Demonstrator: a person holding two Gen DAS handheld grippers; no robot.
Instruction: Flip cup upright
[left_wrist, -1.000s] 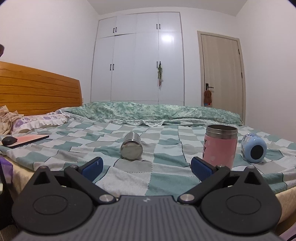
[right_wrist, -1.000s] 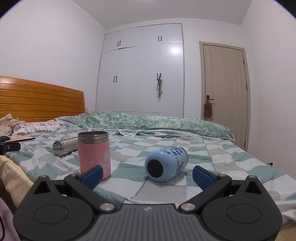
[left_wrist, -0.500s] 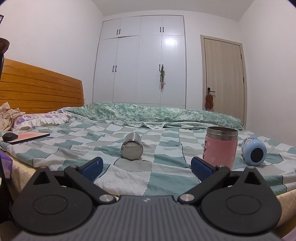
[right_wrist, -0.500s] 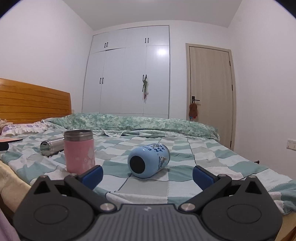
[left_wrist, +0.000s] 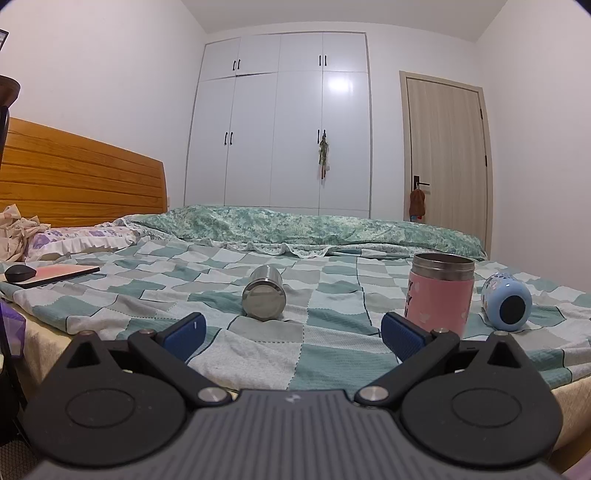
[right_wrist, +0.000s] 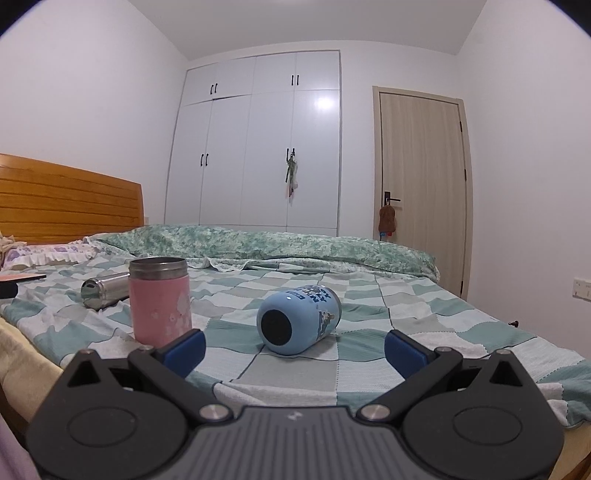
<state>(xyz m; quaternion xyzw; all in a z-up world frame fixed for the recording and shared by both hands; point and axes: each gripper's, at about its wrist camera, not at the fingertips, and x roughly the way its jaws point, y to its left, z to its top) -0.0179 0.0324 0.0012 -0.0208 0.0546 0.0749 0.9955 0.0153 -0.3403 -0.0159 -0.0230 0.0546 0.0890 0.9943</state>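
Observation:
Three cups are on the checked bedspread (left_wrist: 325, 354). A steel cup (left_wrist: 263, 297) lies on its side, its base toward me; it also shows in the right wrist view (right_wrist: 104, 290). A pink cup (left_wrist: 439, 297) stands upright with its steel rim up, seen too in the right wrist view (right_wrist: 160, 302). A light blue cup (right_wrist: 298, 319) lies on its side, also in the left wrist view (left_wrist: 506, 301). My left gripper (left_wrist: 293, 334) is open and empty, short of the steel cup. My right gripper (right_wrist: 295, 347) is open and empty, just short of the blue cup.
A flat pink tablet (left_wrist: 55, 274) with a black mouse (left_wrist: 19, 273) lies on the bed at far left. Pillows (left_wrist: 81, 236) and a wooden headboard (left_wrist: 77, 184) are at left, a folded green quilt (left_wrist: 306, 229) at the back. The bed's near edge (right_wrist: 22, 365) is below the grippers.
Both grippers have stayed open and empty. The right gripper's view has swung left, so the blue cup now sits between its fingers. The cups have not moved.

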